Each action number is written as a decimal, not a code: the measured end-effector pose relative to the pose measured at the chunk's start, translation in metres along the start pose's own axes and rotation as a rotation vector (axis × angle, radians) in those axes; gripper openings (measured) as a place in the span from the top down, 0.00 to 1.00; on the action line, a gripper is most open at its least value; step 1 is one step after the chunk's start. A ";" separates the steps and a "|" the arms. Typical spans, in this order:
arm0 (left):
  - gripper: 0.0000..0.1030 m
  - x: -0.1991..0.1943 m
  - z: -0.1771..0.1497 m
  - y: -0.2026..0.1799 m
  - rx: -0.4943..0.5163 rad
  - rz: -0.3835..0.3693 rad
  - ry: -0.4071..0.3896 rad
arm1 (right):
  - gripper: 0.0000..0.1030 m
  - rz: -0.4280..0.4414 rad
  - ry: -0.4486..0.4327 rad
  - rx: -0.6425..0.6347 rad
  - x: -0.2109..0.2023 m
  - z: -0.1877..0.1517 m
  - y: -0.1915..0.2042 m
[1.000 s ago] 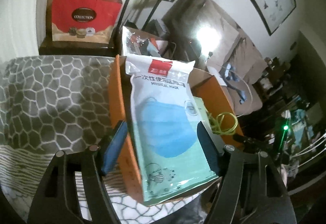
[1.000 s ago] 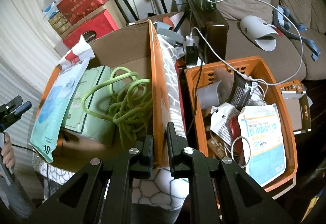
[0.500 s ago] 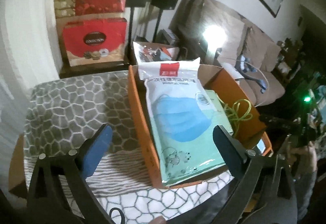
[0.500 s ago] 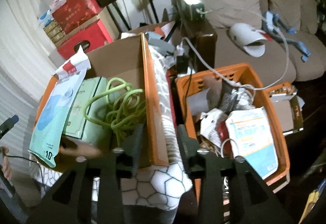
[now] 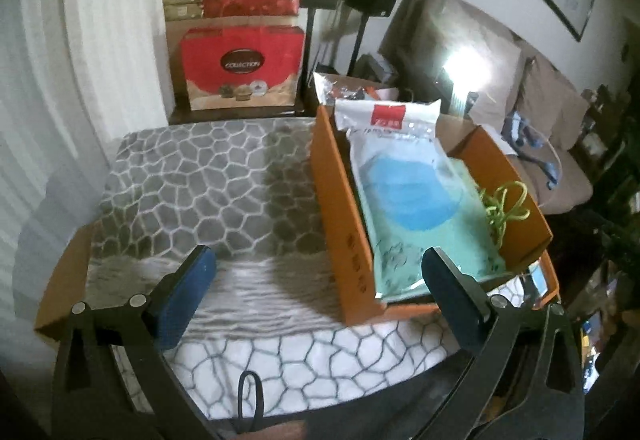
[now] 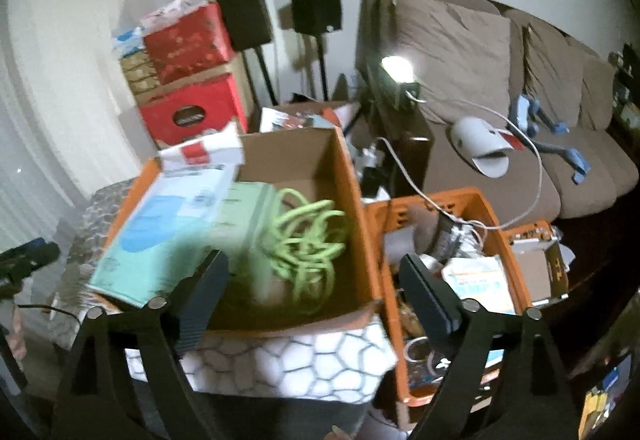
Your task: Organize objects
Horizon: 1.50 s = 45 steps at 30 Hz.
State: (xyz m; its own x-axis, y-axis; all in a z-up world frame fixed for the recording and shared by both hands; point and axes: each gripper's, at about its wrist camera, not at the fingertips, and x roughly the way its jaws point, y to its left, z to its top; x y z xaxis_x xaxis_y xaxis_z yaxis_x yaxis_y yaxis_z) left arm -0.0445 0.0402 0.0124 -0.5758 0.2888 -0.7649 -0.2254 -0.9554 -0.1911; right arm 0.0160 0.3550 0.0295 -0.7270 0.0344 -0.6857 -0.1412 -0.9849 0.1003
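- Two grippers in view, both with jaws spread and nothing between them; landmark for all positions: orange cardboard box point(image 5: 348, 240) on the honeycomb-patterned cloth point(image 5: 200, 192).
- Left gripper point(image 5: 316, 280): jaws have just been opening, now wide. It hangs before the box's near left corner; the left blue pad point(image 5: 188, 292) is over the cloth left of the box, the right pad in front of the box's near edge.
- Mask pack point(image 5: 408, 200): lies inside the box along its left wall, clear of both pads, top end propped over the far rim. White pouch, red label at top, blue mask printed on a pale green lower half.
- Green cord point(image 6: 308, 244): tangled coil in the box, right of the pack.
- Right gripper point(image 6: 316, 288): jaws have just been opening. It straddles the box's right wall; picture blurred.
- Orange crate point(image 6: 492, 216): just right of the box, filled with assorted packets.
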 end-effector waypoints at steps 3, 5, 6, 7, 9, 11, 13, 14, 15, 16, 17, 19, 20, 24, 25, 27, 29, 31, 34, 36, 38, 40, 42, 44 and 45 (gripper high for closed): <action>0.00 -0.005 -0.007 0.005 -0.017 -0.003 -0.009 | 0.02 0.019 -0.016 -0.010 -0.002 -0.006 0.022; 0.00 -0.010 -0.012 0.007 -0.012 0.023 -0.024 | 0.02 0.024 -0.017 -0.022 -0.001 -0.011 0.037; 0.00 -0.012 -0.015 0.007 -0.009 0.035 -0.033 | 0.02 0.027 -0.016 -0.028 0.000 -0.014 0.044; 0.00 -0.015 -0.017 0.008 -0.009 0.047 -0.043 | 0.02 0.032 -0.013 -0.034 0.001 -0.017 0.051; 0.00 -0.020 -0.022 0.010 -0.018 0.063 -0.061 | 0.02 0.038 -0.007 -0.047 0.003 -0.023 0.065; 0.00 -0.024 -0.027 0.013 -0.023 0.074 -0.076 | 0.01 0.030 -0.005 -0.068 0.005 -0.030 0.079; 0.00 -0.026 -0.032 0.014 -0.016 0.100 -0.083 | 0.01 0.019 -0.005 -0.086 0.006 -0.037 0.089; 0.00 -0.027 -0.034 0.014 -0.010 0.117 -0.087 | 0.01 0.012 -0.005 -0.095 0.007 -0.040 0.095; 0.00 -0.028 -0.037 0.014 -0.007 0.134 -0.090 | 0.01 0.010 -0.004 -0.103 0.008 -0.044 0.100; 0.00 -0.029 -0.039 0.015 -0.007 0.150 -0.093 | 0.01 0.011 -0.004 -0.107 0.009 -0.047 0.104; 0.00 -0.029 -0.041 0.016 -0.007 0.159 -0.095 | 0.01 0.016 -0.002 -0.108 0.010 -0.049 0.107; 0.00 -0.029 -0.046 0.019 -0.017 0.159 -0.091 | 0.01 0.033 0.006 -0.099 0.012 -0.055 0.111; 0.00 -0.029 -0.048 0.021 -0.023 0.155 -0.088 | 0.01 0.041 0.011 -0.095 0.013 -0.057 0.113; 0.00 -0.030 -0.056 0.025 -0.035 0.163 -0.084 | 0.01 0.030 0.005 -0.084 0.013 -0.063 0.118; 0.00 -0.031 -0.058 0.026 -0.035 0.169 -0.085 | 0.01 0.029 0.005 -0.085 0.013 -0.064 0.119; 0.00 -0.032 -0.061 0.027 -0.037 0.177 -0.091 | 0.01 0.023 0.006 -0.085 0.013 -0.065 0.121; 0.00 -0.033 -0.063 0.029 -0.041 0.179 -0.096 | 0.01 0.022 -0.002 -0.084 0.011 -0.067 0.122; 0.00 -0.033 -0.064 0.029 -0.044 0.178 -0.096 | 0.01 0.017 -0.009 -0.087 0.010 -0.069 0.123; 0.00 -0.032 -0.065 0.029 -0.039 0.184 -0.094 | 0.01 0.012 -0.017 -0.087 0.008 -0.069 0.124; 0.00 -0.033 -0.065 0.028 -0.035 0.190 -0.096 | 0.01 0.011 -0.021 -0.081 0.007 -0.068 0.123; 0.00 -0.032 -0.065 0.028 -0.036 0.188 -0.094 | 0.01 0.007 -0.026 -0.080 0.006 -0.068 0.123; 0.00 -0.031 -0.065 0.028 -0.038 0.184 -0.090 | 0.01 0.004 -0.028 -0.080 0.005 -0.068 0.122; 0.00 -0.031 -0.065 0.027 -0.037 0.186 -0.091 | 0.01 0.002 -0.028 -0.079 0.005 -0.068 0.121; 0.00 -0.031 -0.065 0.027 -0.036 0.186 -0.092 | 0.01 0.004 -0.027 -0.078 0.005 -0.068 0.121; 0.00 -0.031 -0.065 0.027 -0.036 0.184 -0.092 | 0.01 0.003 -0.027 -0.078 0.005 -0.068 0.121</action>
State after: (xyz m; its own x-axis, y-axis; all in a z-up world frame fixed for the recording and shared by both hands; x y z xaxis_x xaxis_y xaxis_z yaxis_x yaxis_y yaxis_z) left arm 0.0180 0.0019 -0.0088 -0.6746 0.1117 -0.7297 -0.0822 -0.9937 -0.0761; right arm 0.0406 0.2243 -0.0107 -0.7456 0.0346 -0.6655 -0.0870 -0.9952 0.0458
